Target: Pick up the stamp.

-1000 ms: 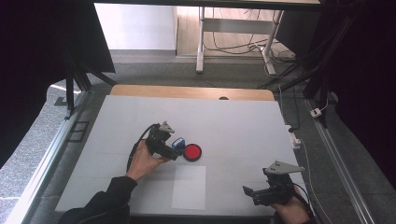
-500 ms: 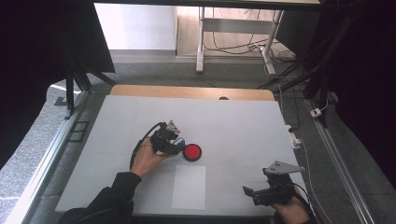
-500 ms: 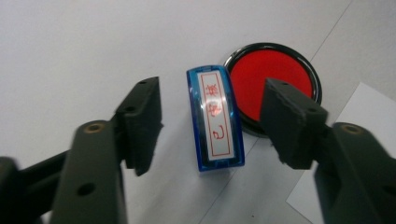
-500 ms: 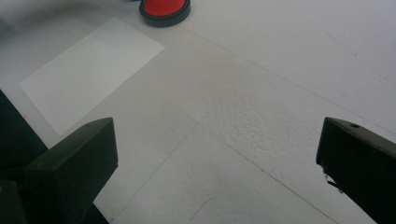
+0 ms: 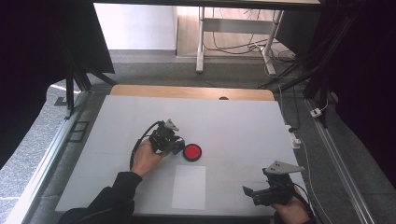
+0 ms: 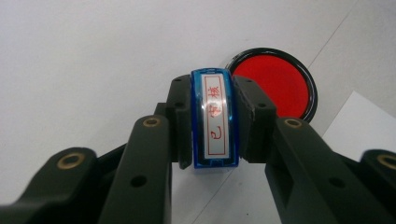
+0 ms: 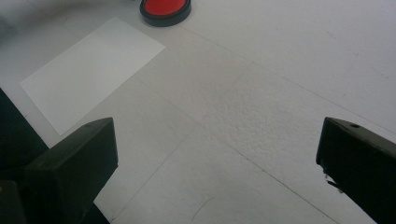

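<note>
In the high view, the left gripper (image 5: 173, 141) hides most of the blue stamp (image 5: 180, 145); the stamp's underside stays unseen.

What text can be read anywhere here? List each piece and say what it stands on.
"已审核": red characters in a red frame on the white label of the blue stamp, clamped between the left gripper jaws; the middle character is partly lost in glare.
The red ink pad, white paper sheet and table carry no readable text.

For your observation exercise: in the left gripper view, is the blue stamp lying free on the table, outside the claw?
No: the left claw is closed on the blue stamp, one black pad pressing each side.
</note>
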